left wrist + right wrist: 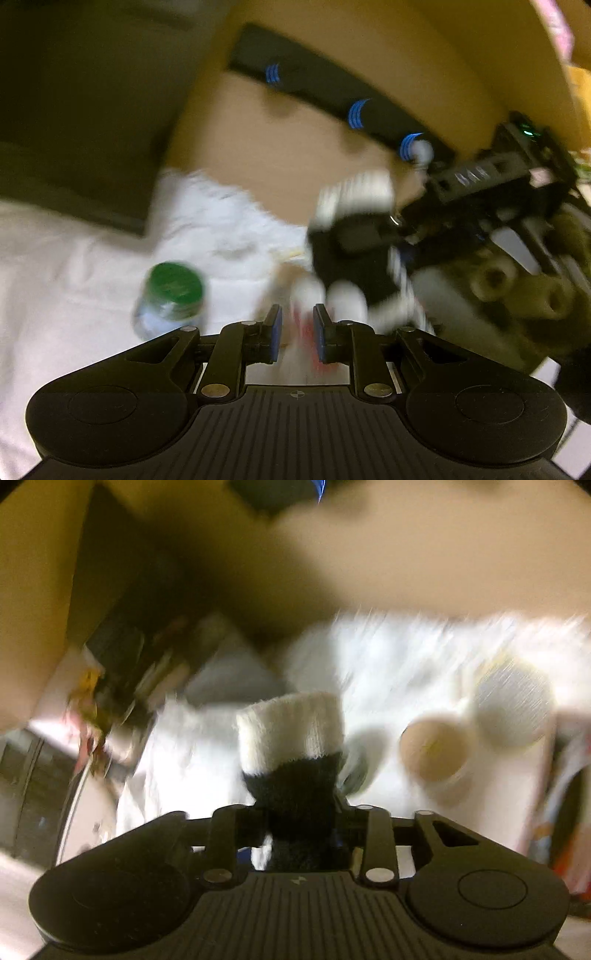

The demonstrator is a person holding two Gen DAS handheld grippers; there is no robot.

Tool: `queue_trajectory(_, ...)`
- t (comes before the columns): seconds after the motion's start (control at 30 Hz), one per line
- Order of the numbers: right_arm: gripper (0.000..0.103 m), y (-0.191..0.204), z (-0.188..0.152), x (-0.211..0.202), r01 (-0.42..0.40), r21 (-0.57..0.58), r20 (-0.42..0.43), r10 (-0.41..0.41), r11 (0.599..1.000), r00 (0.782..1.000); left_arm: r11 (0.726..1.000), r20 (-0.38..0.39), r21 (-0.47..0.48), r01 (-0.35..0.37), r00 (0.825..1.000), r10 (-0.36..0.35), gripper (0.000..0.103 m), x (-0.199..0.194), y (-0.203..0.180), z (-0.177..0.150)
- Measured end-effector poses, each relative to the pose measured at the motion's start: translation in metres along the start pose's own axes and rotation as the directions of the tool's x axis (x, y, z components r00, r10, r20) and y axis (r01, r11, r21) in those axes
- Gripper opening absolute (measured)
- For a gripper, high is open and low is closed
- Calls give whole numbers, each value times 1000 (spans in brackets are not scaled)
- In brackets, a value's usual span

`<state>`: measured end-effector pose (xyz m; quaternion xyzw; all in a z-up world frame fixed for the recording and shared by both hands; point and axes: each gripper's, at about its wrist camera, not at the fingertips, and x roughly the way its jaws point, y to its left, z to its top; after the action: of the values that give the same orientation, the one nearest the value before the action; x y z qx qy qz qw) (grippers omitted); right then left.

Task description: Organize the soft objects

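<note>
Clearly the right gripper point(301, 812) fingers pinch a fuzzy black-and-white sock point(291, 738).

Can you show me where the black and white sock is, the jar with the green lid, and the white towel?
sock point(291, 731): right wrist view, on its white cuff.
jar point(173, 286): left wrist view, on its green lid.
towel point(207, 221): left wrist view, on its rumpled middle.

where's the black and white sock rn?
The sock is clamped in the right gripper, lifted over the white cloth. In the left wrist view it hangs right of centre, right of the green-capped bottle.
</note>
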<state>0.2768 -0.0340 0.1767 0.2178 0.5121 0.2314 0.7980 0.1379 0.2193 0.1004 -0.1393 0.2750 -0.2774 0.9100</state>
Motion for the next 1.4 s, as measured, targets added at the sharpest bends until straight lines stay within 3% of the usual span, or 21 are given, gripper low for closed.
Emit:
queue_trajectory(0.1, 47, -6, 7, 14, 17, 10, -42, -17, 1000, 999, 997, -35, -37, -61, 998, 60, 20, 2, 16, -10)
queue_trajectory(0.17, 67, -18, 24, -4, 75, 5, 36, -75, 997, 997, 994, -60, -73, -75, 996, 71, 20, 4, 26, -20)
queue_trajectory(0.2, 85, -28, 36, -14, 128, 1, 91, -128, 992, 988, 992, -72, -94, -82, 995, 76, 20, 7, 30, -25)
queue_trajectory(0.23, 93, -39, 46, -19, 175, 1, 130, -173, 985, 976, 990, -85, -112, -89, 993, 79, 20, 9, 35, -29)
queue_trajectory(0.27, 93, -55, 59, -24, 235, 6, 164, -232, 972, 959, 987, -96, -129, -93, 992, 81, 20, 11, 38, -34)
queue_trajectory(0.33, 93, -90, 83, -21, 323, 52, 153, -327, 945, 933, 983, -114, -156, -100, 990, 83, 20, 16, 44, -41)
queue_trajectory(0.47, 93, -164, 112, 10, 406, 151, 31, -415, 901, 909, 976, -150, -179, -123, 984, 96, 20, 23, 49, -49)
queue_trajectory(0.57, 93, -198, 117, 43, 435, 162, -29, -437, 886, 899, 972, -168, -190, -140, 980, 108, 20, 23, 48, -54)
queue_trajectory(0.67, 93, -225, 119, 72, 428, 187, -77, -421, 884, 904, 969, -185, -198, -146, 977, 109, 20, 25, 46, -57)
queue_trajectory(0.77, 92, -243, 119, 89, 364, 236, -98, -350, 901, 932, 969, -208, -197, -151, 972, 109, 20, 29, 43, -62)
queue_trajectory(0.8, 90, -245, 119, 90, 342, 250, -95, -329, 906, 940, 968, -215, -199, -151, 971, 107, 20, 32, 42, -64)
queue_trajectory(0.9, 69, -236, 116, 83, 223, 261, -72, -212, 939, 975, 968, -226, -209, -138, 970, 90, 20, 39, 40, -67)
queue_trajectory(1.0, 68, -210, 113, 72, 81, 208, -64, -69, 975, 996, 970, -228, -210, -121, 971, 72, 20, 46, 36, -67)
queue_trajectory(1.07, 65, -187, 111, 72, 105, 136, -88, -93, 985, 992, 973, -227, -205, -107, 972, 59, 20, 50, 32, -65)
queue_trajectory(1.1, 59, -179, 110, 77, 123, 98, -107, -112, 988, 988, 975, -228, -199, -100, 972, 53, 20, 51, 29, -64)
queue_trajectory(1.2, 22, -176, 106, 105, 165, 52, -174, -154, 985, 973, 980, -236, -178, -93, 971, 49, 20, 51, 23, -61)
queue_trajectory(1.3, 15, -179, 103, 99, 174, 92, -127, -162, 980, 979, 977, -249, -180, -118, 966, 71, 20, 49, 27, -60)
queue_trajectory(1.4, 15, -156, 97, 58, 245, 51, -16, -245, 968, 969, 960, -256, -216, -178, 959, 120, 20, 51, 35, -58)
